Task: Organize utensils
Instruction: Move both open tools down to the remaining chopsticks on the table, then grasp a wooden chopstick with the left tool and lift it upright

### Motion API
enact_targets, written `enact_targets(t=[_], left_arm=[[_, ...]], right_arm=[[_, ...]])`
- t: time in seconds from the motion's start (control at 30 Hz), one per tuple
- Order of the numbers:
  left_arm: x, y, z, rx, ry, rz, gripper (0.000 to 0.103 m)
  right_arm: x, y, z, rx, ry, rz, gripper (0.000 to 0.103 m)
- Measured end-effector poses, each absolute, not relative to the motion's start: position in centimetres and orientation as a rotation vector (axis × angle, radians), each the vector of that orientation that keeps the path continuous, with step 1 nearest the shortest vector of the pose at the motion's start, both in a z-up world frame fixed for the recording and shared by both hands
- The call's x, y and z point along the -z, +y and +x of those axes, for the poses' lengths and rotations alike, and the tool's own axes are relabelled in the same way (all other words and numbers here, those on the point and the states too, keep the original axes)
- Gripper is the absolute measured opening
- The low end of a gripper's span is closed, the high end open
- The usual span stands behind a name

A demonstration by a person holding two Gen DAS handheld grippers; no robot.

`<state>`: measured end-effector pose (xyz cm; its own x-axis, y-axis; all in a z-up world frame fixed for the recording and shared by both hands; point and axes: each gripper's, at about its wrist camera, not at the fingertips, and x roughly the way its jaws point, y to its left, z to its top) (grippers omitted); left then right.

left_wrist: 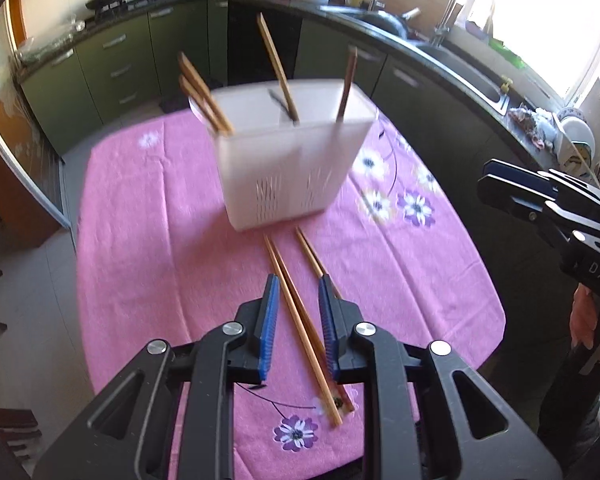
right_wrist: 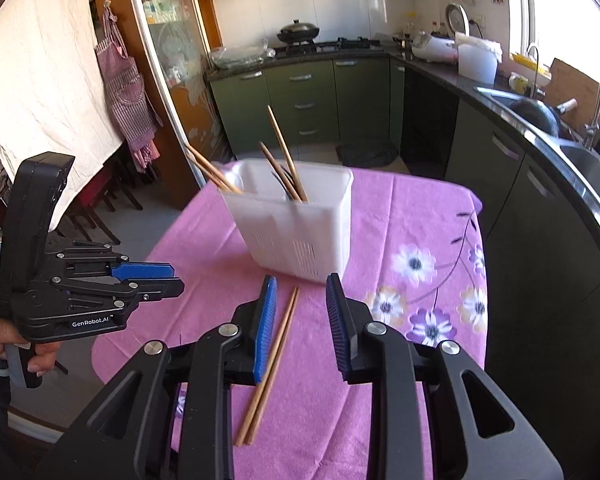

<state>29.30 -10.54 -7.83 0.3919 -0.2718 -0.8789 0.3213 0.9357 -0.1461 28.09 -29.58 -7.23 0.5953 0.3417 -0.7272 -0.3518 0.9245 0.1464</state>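
A: Two views. Left wrist first: what lies under the left tongs [left_wrist: 299, 294]?

B: Loose chopsticks [left_wrist: 300, 312] flat on the pink desk [left_wrist: 160, 240], just in front of the white holder [left_wrist: 288, 168]. Their long axis runs from about 11 o'clock near the holder down to 5 o'clock. The tongs are slightly spread with nothing pinched, probably lined up over the sticks for a pick.

A: And the sticks already in the holder?

B: They stand on end and lean outward, toward 11 and 1 o'clock.

A: Right wrist view?

B: The right tongs [right_wrist: 302, 300] are also parted and empty. Here the chopsticks [right_wrist: 270, 368] run from 1 o'clock by the holder [right_wrist: 296, 224] to 7 o'clock. The left tongs [right_wrist: 156, 276] sit at 9 o'clock, nearly closed, holding nothing.
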Motion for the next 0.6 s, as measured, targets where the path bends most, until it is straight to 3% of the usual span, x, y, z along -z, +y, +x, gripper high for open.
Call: enact_targets(t=[0.27, 0.6], left_arm=[[15.8, -11.6, 31.8, 0.292, 1.305, 0.026, 0.019], [18.6, -13.4, 34.1, 0.215, 1.369, 0.079, 0.019]], right_arm=[[16.0, -32.2, 29.4, -0.348, 1.015, 0.023, 0.026], [17.8, -32.8, 30.4, -0.371, 1.054, 0.054, 0.026]])
